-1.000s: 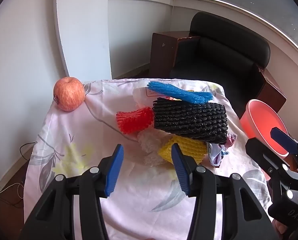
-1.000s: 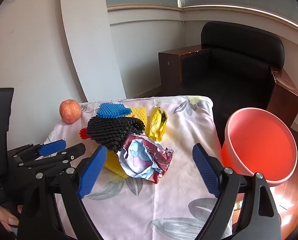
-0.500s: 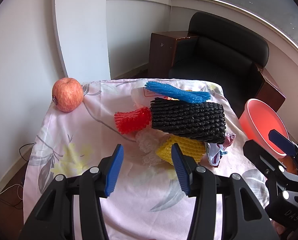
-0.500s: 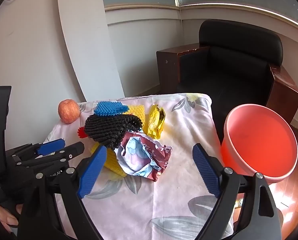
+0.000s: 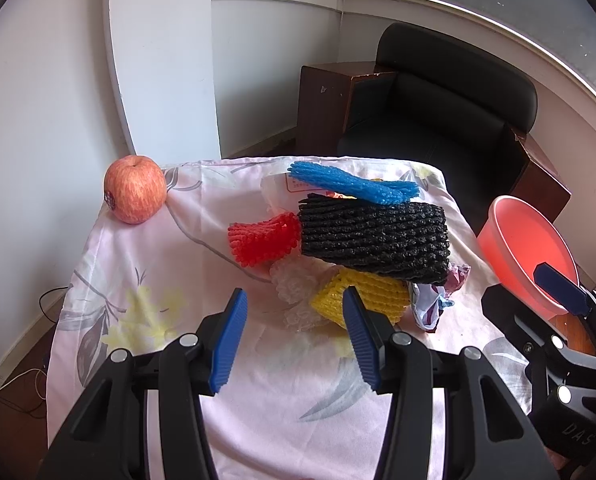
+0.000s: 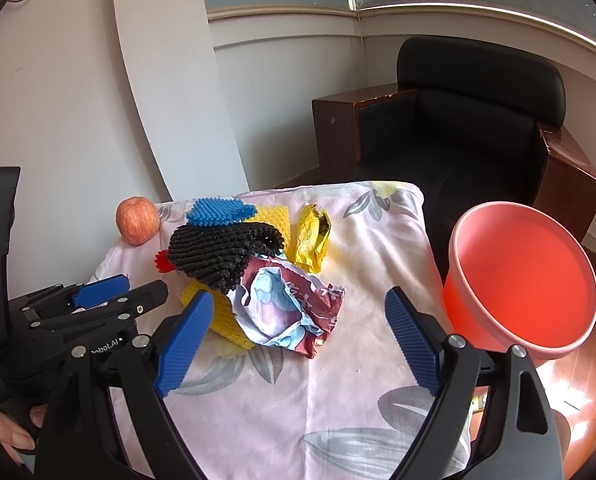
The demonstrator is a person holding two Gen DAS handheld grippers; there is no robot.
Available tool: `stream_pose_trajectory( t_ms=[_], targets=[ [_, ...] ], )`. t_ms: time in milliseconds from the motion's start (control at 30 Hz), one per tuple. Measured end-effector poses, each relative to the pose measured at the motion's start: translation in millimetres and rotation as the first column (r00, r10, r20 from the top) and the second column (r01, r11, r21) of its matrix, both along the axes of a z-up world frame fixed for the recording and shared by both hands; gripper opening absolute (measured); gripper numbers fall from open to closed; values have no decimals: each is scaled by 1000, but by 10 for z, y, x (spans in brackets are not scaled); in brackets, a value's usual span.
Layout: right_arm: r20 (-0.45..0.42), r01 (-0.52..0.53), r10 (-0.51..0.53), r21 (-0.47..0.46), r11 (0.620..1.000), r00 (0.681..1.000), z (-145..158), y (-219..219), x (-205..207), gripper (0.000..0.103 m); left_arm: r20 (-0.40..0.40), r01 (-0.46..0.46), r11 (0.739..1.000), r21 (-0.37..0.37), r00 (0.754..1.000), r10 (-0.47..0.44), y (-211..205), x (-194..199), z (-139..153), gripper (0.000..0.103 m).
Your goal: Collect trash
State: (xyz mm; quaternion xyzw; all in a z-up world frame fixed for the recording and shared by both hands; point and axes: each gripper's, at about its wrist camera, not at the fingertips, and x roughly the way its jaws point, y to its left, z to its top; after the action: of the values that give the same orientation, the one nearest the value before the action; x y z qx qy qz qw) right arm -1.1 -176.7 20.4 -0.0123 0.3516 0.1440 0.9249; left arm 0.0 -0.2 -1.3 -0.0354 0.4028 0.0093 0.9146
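1. Trash lay heaped on the middle of the worktop with its floral pink cloth (image 6: 370, 248), and the round salmon-pink plastic basin (image 6: 526, 280) stood off the worktop's right edge, just beside it.
2. Largest in the heap, the black foam-net sleeve (image 5: 374, 236) lay with its long axis across the worktop, resting on the yellow foam net (image 5: 362, 296), with the blue foam net (image 5: 350, 184) behind it and the red foam net (image 5: 262, 238) at its left end.
3. Next in size, the crumpled maroon-and-blue wrapper (image 6: 286, 308) lay at the heap's near right side, straight ahead of the right gripper (image 6: 298, 340), whose fingers stood wide apart and empty.
4. The left gripper (image 5: 294, 332) hovered with fingers apart, empty, the white foam net (image 5: 298, 296) just beyond them.
5. A gold foil wrapper (image 6: 312, 236) lay lengthwise away from the viewer, beyond the crumpled wrapper.
6. The red apple (image 5: 135, 189) sat apart at the far left corner, probably not trash.
7. The right gripper seemed nearer both the crumpled wrapper and the basin, so it was likely to move first.
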Motion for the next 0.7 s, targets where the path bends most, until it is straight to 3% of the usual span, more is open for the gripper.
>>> stream_pose_trajectory(
  t_ms=[700],
  targets=[
    [12,15,-15,16,1000,1000,-1,-55,-43,88,1,-1,1000,2,1000,1,-11,-8,4,49]
  ],
)
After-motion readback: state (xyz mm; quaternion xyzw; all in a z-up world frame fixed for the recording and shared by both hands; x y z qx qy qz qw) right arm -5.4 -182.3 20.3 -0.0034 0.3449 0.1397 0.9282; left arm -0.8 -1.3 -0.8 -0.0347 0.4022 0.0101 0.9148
